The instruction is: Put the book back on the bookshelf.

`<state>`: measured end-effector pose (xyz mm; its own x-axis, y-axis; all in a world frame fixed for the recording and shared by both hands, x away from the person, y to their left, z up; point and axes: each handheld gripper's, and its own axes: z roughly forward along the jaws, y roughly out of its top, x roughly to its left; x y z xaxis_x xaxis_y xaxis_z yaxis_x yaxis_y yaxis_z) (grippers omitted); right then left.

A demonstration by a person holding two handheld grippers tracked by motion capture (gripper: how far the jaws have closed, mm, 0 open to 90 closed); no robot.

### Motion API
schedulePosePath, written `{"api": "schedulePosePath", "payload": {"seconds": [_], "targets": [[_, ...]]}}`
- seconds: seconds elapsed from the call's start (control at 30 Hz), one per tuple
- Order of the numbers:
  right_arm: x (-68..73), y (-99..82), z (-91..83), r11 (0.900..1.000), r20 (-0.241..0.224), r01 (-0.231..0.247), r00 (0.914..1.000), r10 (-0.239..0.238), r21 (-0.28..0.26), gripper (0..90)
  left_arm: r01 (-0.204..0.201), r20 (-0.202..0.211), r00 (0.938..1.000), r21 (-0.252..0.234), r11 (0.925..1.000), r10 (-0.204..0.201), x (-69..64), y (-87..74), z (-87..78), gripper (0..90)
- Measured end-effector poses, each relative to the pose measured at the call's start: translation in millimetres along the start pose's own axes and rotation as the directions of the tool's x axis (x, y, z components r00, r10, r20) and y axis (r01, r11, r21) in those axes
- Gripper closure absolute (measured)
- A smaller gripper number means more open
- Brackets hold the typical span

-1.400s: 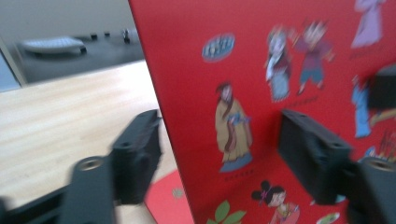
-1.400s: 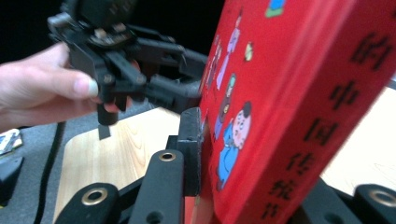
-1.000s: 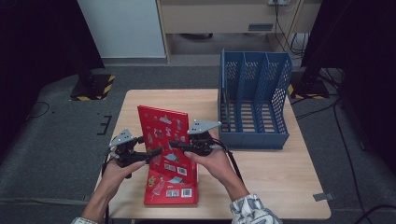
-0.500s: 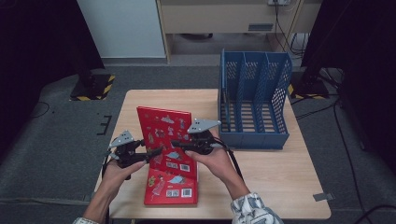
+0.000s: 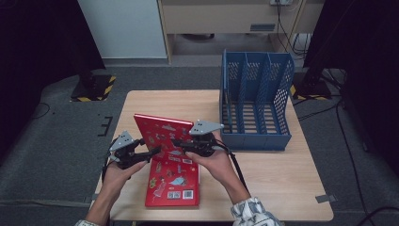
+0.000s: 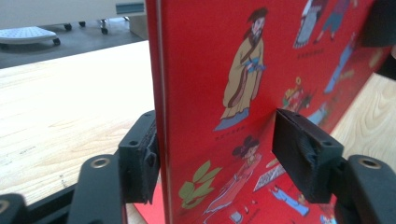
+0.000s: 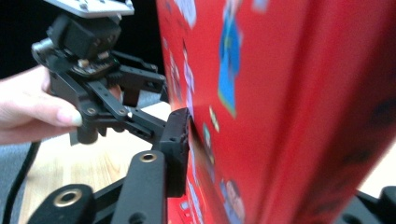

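A red picture book stands raised on its edge at the table's front middle. A flat red part with barcodes lies below it; I cannot tell if both are one book. My left gripper has just been closing, and both pads now press on the book at its left edge. From the right, my right gripper reaches onto the cover. Its jaws have just been opening a little, the book still between them. Its near pad lies on the cover; the far one is hidden.
A blue mesh file rack with upright dividers stands at the back right of the wooden table. The left gripper and a hand show beyond the book in the right gripper view. Grey floor and dark stands surround the table.
The left gripper's jaws have narrowed onto the book's left edge. The book and both hands stay where they were.
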<state>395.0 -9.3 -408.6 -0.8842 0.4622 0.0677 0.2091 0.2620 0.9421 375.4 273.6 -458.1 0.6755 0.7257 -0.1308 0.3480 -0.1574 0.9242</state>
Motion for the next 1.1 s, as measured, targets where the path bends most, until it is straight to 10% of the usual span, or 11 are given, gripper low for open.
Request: {"api": "schedulePosePath", "payload": {"seconds": [1.1], "targets": [[12.8, 22.1, 0.3, 0.9944, 0.05, -0.009, 0.9987, 0.014, -0.106, 64.1, 0.054, -0.038, 0.9978, -0.032, 0.9981, -0.055, -0.9, 2.7, 2.3, 28.1]]}}
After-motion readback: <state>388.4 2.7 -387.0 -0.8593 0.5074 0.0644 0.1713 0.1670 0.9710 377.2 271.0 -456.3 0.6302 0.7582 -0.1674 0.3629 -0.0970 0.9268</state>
